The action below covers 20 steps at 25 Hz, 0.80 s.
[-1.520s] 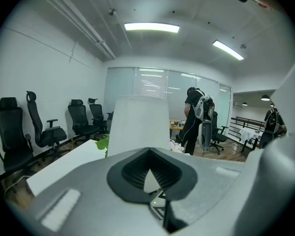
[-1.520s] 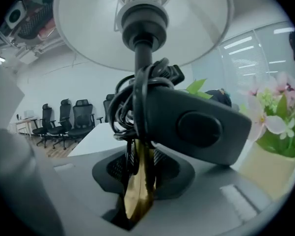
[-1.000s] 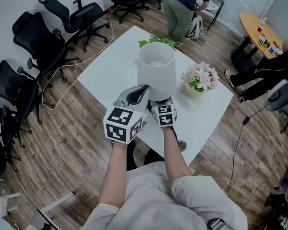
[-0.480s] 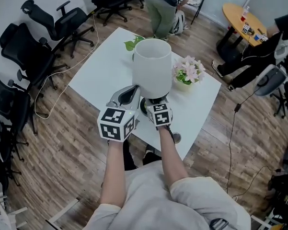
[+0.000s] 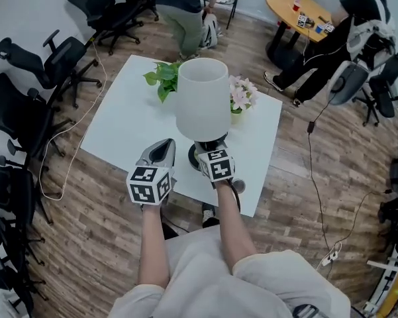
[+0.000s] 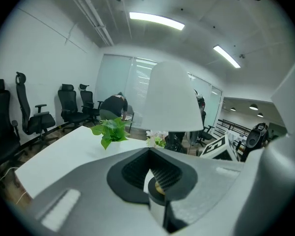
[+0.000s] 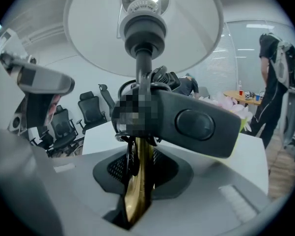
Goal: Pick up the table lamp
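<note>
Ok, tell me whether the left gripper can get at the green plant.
Likely yes: the left gripper holds nothing, and only bare table lies between it and the green plant. The table lamp in the right gripper stands aside.

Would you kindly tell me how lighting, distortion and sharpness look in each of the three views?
Head view: even light, sharp, only mild wide-angle bending, the white table bright. Left gripper view: heavy fisheye with black corners, ceiling lights glaring. Right gripper view: fisheye too, the table lamp looming, its gold stem blurred close-up, a mosaic patch added afterwards.
</note>
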Tool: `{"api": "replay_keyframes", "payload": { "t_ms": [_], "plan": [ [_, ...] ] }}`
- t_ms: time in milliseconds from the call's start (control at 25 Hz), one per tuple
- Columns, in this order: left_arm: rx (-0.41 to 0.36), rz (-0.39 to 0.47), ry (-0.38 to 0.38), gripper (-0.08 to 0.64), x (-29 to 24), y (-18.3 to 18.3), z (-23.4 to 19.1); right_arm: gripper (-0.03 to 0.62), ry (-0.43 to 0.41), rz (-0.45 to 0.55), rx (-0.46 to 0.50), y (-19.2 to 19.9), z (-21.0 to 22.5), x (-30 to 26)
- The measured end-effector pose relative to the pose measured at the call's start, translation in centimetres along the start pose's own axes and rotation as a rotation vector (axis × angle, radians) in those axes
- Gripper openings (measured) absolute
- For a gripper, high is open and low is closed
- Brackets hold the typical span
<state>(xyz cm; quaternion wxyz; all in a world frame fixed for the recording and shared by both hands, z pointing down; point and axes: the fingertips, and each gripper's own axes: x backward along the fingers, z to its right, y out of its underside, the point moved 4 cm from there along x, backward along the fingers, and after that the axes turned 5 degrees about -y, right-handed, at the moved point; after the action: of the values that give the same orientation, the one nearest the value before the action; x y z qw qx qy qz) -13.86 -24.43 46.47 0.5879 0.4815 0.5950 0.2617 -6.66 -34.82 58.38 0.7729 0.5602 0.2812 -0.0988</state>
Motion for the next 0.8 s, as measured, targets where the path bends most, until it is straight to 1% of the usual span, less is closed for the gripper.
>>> {"api": "replay_keyframes", "payload": {
  "t_ms": [120, 200, 320, 400, 640, 800],
  "plan": [
    [-0.035, -0.039, 0.05, 0.0, -1.0, 1.1, -1.4, 0.1, 0.059, 0.026, -0.037, -0.7, 0.1, 0.5],
    [-0.057, -0.052, 0.102, 0.0, -1.5, 1.4, -1.9, 0.1, 0.102, 0.044, -0.056, -1.2, -0.1, 1.0],
    [-0.091, -0.062, 0.185, 0.0, -1.8, 1.4, -2.5, 0.1, 0.177, 0.069, -0.089, -1.7, -0.6, 1.6],
    [-0.104, -0.057, 0.228, 0.0, -1.8, 0.9, -3.2, 0.1, 0.222, 0.079, -0.111, -2.1, -1.1, 1.6],
    [-0.142, -0.055, 0.336, 0.0, -1.1, 0.5, -4.9, 0.1, 0.296, 0.119, -0.173, -2.6, -3.8, 1.8],
    [-0.185, -0.067, 0.408, 0.0, 0.1, 0.8, -5.4, 0.1, 0.347, 0.133, -0.213, -2.6, -6.4, 3.3]
  ]
}}
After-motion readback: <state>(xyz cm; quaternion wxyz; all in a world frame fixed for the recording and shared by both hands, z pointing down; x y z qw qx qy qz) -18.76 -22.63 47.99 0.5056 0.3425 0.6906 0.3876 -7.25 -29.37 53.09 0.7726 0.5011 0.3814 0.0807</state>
